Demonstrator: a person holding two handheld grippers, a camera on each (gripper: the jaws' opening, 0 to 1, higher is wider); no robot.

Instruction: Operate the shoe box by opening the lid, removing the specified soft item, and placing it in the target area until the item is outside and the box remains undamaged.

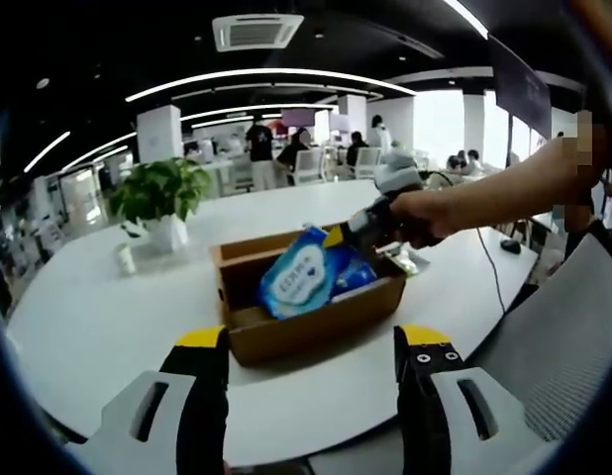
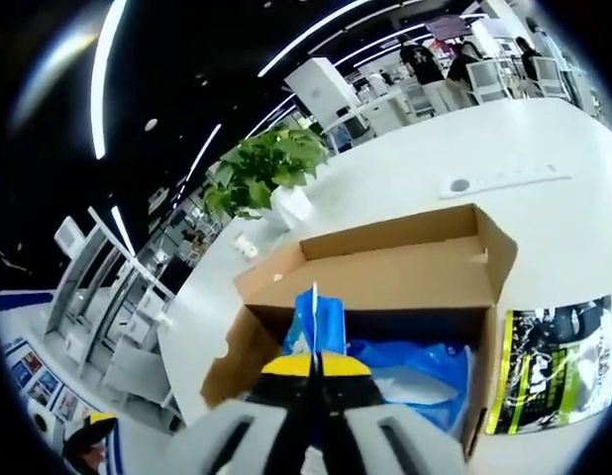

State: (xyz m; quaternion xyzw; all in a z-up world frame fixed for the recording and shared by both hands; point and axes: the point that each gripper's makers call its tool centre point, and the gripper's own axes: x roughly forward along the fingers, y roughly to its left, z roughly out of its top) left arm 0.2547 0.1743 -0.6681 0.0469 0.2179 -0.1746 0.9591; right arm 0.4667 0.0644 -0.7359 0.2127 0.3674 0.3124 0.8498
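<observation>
An open brown cardboard shoe box [image 1: 316,327] sits on the white table [image 1: 98,327], its lid folded back [image 2: 405,267]. A blue and white soft pack [image 1: 304,272] stands tilted, half out of the box. My right gripper [image 1: 357,230] comes in from the right in a person's hand and holds the pack's top edge. In the right gripper view its yellow-tipped jaws [image 2: 314,364] are shut on the thin blue edge of the pack [image 2: 314,319]. My left gripper [image 1: 314,341] hovers open in front of the box, holding nothing.
A potted green plant [image 1: 162,198] and a small white cup [image 1: 124,259] stand left of the box. A black and white printed bag [image 2: 554,366] lies right of the box, and a white power strip [image 2: 499,180] beyond it. People and chairs are far behind.
</observation>
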